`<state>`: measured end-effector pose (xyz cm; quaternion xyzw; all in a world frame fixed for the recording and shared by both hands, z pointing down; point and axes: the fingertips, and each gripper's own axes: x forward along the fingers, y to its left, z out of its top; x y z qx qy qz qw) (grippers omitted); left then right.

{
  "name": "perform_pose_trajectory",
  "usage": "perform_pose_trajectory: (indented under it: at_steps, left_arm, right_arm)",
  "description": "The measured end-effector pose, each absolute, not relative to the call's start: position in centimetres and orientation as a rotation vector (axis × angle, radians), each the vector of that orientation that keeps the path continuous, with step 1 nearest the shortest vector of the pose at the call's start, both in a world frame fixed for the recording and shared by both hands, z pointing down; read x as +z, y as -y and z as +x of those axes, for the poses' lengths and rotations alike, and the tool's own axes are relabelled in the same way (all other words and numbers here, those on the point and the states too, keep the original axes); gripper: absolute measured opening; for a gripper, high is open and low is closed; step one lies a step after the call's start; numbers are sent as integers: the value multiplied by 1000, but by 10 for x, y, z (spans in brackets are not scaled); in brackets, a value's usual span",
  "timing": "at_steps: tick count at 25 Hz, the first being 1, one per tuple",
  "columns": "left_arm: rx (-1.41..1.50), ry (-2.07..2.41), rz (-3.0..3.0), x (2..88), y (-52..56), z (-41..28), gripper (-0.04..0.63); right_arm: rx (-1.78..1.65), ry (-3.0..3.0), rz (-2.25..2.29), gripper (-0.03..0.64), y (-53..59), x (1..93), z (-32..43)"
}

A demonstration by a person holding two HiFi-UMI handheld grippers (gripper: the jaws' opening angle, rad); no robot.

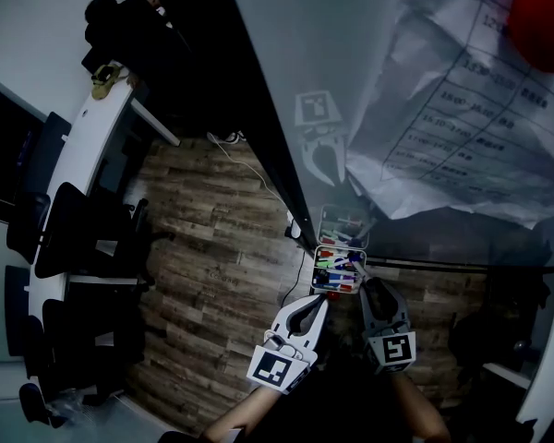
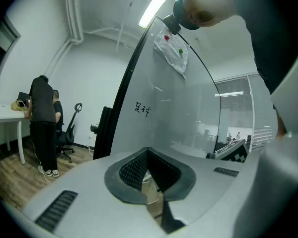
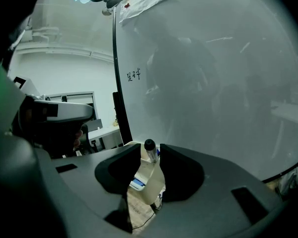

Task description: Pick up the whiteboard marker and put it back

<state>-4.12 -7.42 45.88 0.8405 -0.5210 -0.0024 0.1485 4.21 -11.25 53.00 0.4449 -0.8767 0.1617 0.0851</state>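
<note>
We see the whiteboard marker (image 3: 150, 154) standing nearly upright, black cap uppermost, its long axis leaning slightly; it sits between the tips of the right gripper (image 3: 150, 148), whose jaws close narrowly on it; that gripper reaches forward over the marker tray (image 1: 315, 270) on the whiteboard (image 1: 351, 26); the left gripper (image 1: 319, 303) hangs just beside, jaws together, empty.
</note>
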Motion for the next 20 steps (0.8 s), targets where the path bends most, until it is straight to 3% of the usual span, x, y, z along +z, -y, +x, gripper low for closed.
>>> perform_pose_trajectory:
  at_steps: [20]
  left_arm:
    - [-17, 1493, 2401, 460, 81, -54, 6]
  right_arm:
    - [501, 2574, 1347, 91, 122, 539, 37]
